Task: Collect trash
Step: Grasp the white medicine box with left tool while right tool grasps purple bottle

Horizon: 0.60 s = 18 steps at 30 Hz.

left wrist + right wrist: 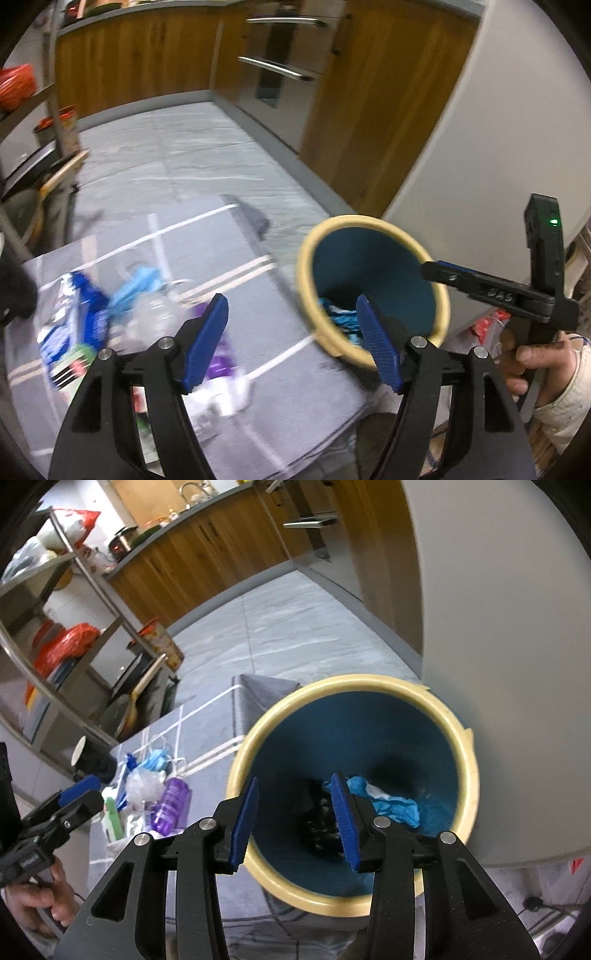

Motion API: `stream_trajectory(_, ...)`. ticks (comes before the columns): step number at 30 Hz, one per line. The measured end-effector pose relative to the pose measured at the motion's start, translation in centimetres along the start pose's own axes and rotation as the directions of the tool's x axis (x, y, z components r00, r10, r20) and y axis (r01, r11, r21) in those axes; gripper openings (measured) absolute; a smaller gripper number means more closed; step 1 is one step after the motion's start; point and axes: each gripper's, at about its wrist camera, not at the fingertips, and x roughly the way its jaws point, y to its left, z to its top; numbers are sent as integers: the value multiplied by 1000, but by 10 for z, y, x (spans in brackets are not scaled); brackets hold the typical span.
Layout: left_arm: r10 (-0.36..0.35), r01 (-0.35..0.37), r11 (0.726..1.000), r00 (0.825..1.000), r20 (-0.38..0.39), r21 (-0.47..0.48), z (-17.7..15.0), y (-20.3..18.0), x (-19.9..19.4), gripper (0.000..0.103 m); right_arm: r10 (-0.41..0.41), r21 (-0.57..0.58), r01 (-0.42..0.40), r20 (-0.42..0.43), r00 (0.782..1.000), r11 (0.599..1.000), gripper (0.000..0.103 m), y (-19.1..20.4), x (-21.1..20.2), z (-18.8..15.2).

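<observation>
While both grippers hang above the grey cloth [280, 295], neither has hold of anything. Left gripper [291, 343]: jaws spread wide, nothing between them. Right gripper [295, 818]: jaws parted about as wide, also holding nothing, poised over the mouth of the bin [467, 746].

Bin: cream rim, blue inside, tilted toward the right jaws. Straight ahead of and below the right jaws, at its bottom, lie a blue glove [395, 805] with a scrap of white, and something dark beside it, too blurred to name. From the left wrist view the bin [306, 273] sits just right of the left jaws, its near rim partly behind the right-side pad.

Trash pile lies left of both jaw pairs on the cloth: purple bottle [171, 805], crumpled clear bag [142, 784], blue mask [157, 757], green-and-white packet [112, 818], blue wrapper [86, 314]. Left view is smeared; pile details are unclear there.

Ahead of the jaws: tiled floor [192, 147], wood cabinets [140, 59].
</observation>
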Motion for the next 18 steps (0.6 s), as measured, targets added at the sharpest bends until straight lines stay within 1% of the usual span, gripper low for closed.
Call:
stream_trajectory(2,24,-24,999,1000,2,-25,-4,15,-7,71,7,-15,-7,-3,1000,1000,44,8,3,0)
stream_trajectory(5,79,-78,995,997,7,-69,-10,42,-18,71,15,-39,-16,-8,1000,999,50,21,7,-1)
stream_trajectory(9,138,-136,983,990,7,-126,-17,70,-30,71,27,-75,-28,-15,1000,997,52,40,13,-3)
stream_trajectory(10,152,-150,979,988,5,-138,-19,75,-32,72,31,-86,-33,-20,999,996,52,45,15,-4)
stream_trajectory(12,196,-194,967,981,-2,-166,-25,87,-36,81,36,-99,-39,-26,999,994,54,53,17,-6)
stream_trajectory(14,220,-218,957,975,-10,-191,-30,97,-39,83,46,-113,-50,-35,998,992,55,62,22,-7)
stream_trajectory(16,253,-252,942,967,-25,-224,-36,110,-41,87,56,-125,-61,-43,998,990,56,68,25,-9)
stream_trajectory(18,280,-282,925,959,-45,-255,-44,122,-43,88,63,-136,-70,-54,997,988,56,76,30,-10)
